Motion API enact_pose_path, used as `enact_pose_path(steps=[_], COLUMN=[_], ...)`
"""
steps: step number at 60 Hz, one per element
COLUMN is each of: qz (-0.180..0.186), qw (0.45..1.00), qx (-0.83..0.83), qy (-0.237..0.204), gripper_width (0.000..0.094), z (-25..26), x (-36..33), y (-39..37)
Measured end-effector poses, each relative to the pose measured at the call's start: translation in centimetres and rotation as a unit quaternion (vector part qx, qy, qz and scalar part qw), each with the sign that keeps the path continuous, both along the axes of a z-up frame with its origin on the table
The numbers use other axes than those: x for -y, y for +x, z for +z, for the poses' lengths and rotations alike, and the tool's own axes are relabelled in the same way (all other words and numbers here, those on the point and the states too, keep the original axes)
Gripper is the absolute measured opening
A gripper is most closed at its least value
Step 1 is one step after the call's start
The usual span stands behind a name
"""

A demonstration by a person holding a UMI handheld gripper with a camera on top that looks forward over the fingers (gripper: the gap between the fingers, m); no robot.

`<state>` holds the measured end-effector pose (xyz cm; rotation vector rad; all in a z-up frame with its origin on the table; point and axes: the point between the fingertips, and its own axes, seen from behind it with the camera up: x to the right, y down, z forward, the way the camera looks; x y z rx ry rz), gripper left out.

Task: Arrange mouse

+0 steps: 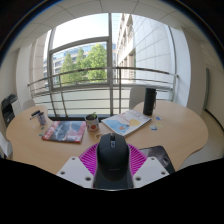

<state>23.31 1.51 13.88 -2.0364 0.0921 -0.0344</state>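
A small plant pot [92, 122] stands mid-table between two magazines [64, 131], with a black speaker [150, 100] near the table's [180, 125] far edge.

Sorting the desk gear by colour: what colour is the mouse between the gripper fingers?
Black; the mouse shows in the gripper view, between the pink-padded fingers of the gripper.

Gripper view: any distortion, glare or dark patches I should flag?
Gripper view: strong fisheye bending of the window frame and table edge; daylight outside is bright but trees stay readable; the black mouse between the gripper fingers is dark, detail faint.
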Motion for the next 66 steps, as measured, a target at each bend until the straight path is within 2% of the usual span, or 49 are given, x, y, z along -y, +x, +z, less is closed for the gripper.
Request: enact_pose_path(steps=[6, 13, 20, 24, 31, 34, 52, 66], qz=[-0.005, -0.008, -0.006, -0.008, -0.012, -0.016, -0.029, -0.03], qw=[0.998, 0.994, 0.992, 0.992, 0.993, 0.994, 0.997, 0.997], qx=[0.016, 0.012, -0.001, -0.007, 0.001, 0.005, 0.044, 0.05], qy=[-0.064, -0.107, -0.127, -0.123, -0.117, -0.11, -0.059, -0.053], gripper_width=[0.0378, 0.0388, 0.0499, 0.0569, 0.0861, 0.0831, 0.0845, 0.0846], z=[-7.9, -12.5, -15.2, -14.6, -12.5, -10.8, 0.3, 4.2], x=[0.4, 1.3, 1.8, 2.0, 3.2, 4.1, 15.7, 26.4], y=[5.0, 7.3, 7.9, 7.8, 7.8, 7.7, 4.1, 0.5])
